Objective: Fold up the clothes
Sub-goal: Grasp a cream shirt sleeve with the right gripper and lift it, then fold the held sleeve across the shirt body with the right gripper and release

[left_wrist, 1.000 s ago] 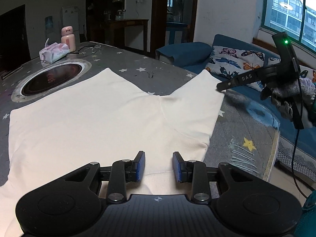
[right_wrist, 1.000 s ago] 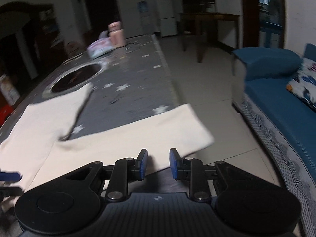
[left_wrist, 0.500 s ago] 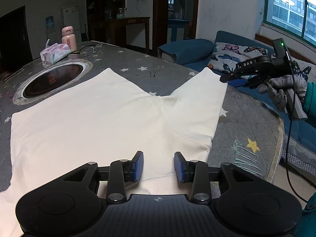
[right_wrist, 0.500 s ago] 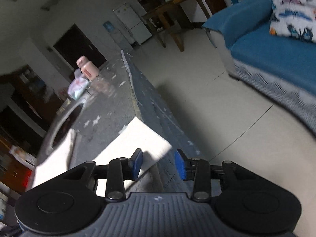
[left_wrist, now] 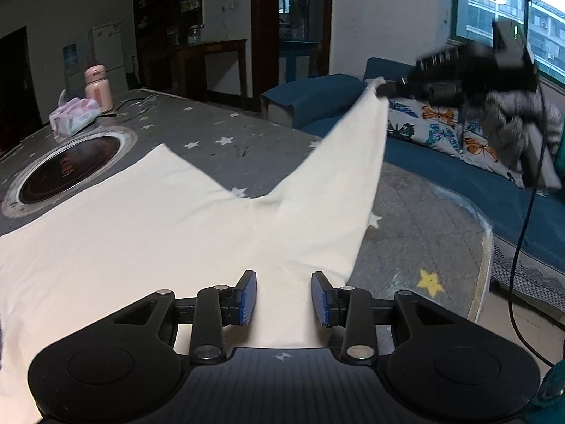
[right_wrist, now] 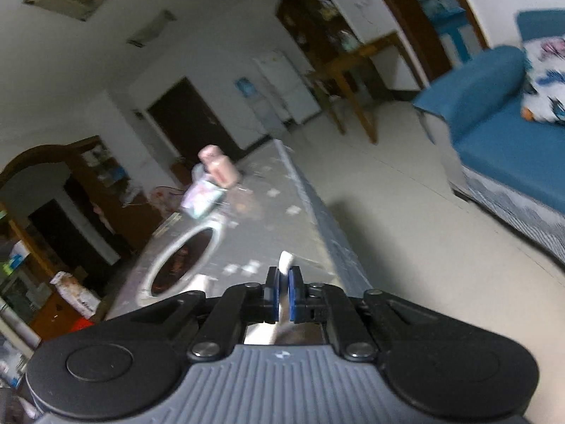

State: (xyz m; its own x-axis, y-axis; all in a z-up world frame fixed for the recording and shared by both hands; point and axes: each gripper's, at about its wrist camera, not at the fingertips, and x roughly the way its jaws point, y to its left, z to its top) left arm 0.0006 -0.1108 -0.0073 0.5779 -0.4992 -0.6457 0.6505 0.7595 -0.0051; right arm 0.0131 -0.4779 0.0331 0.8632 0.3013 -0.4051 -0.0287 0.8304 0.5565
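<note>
A cream garment lies spread on the grey star-patterned table. My left gripper is open, hovering just above the garment's near edge, with cloth below the gap. My right gripper is shut on the tip of the garment's right-hand sleeve. In the left wrist view the right gripper holds that sleeve lifted off the table and stretched up to the right.
A round inset hob sits in the table at the left. A tissue pack and a pink bottle stand behind it. A blue sofa with butterfly cushions is to the right, past the table edge.
The right gripper has shut on the sleeve end and lifted it off the table, up and to the right. The left gripper has stayed in place, open.
</note>
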